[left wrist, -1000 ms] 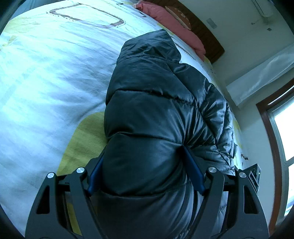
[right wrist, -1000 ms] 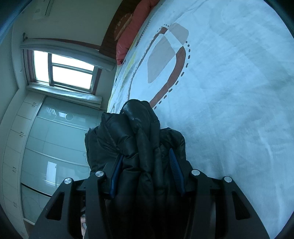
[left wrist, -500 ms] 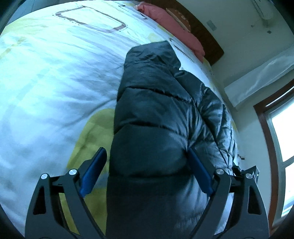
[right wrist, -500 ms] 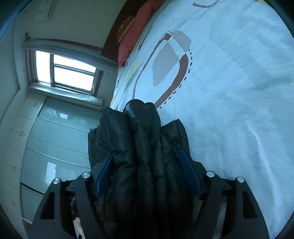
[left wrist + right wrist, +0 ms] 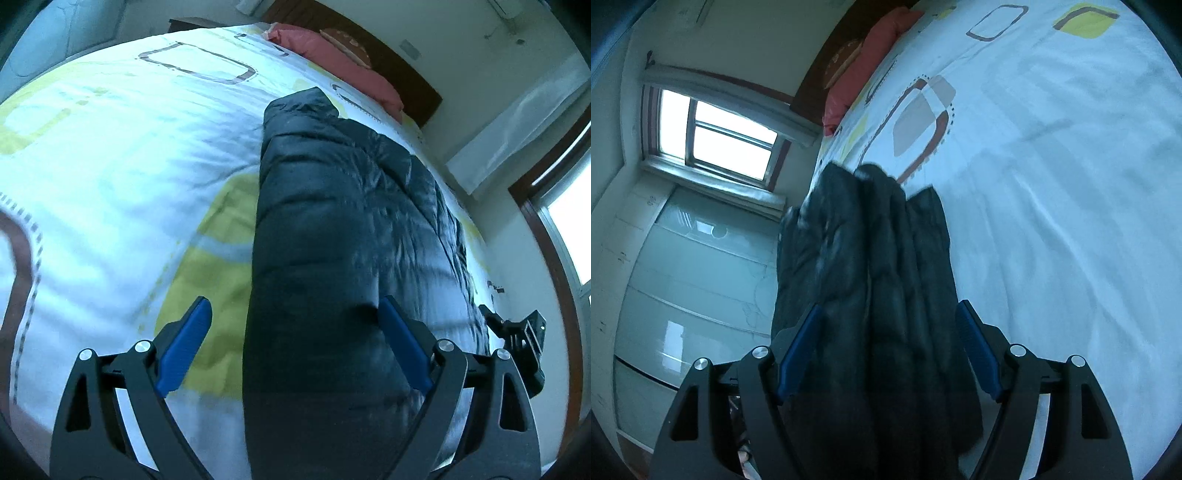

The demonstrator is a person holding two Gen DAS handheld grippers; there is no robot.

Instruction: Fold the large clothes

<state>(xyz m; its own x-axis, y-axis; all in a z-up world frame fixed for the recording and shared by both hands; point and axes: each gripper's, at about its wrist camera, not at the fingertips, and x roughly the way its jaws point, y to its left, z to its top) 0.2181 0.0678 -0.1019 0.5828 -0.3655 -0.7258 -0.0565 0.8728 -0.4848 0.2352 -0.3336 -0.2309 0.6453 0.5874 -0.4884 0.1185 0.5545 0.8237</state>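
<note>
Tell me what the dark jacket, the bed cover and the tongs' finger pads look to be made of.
Dark jacket: seemingly a slick synthetic shell over padding, given its faint sheen and puffy stitched channels. Bed cover: likely matte woven cloth, softly creased, with printed shapes. Finger pads on the left tongs: blue, matte, probably rubber or plastic.

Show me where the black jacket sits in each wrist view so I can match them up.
Left wrist: jacket fills the centre, running from between the fingers toward the headboard.
Right wrist: jacket lies centre-left, bunched between the fingers.
Shared landmark: the red pillow, top in both views.
</note>
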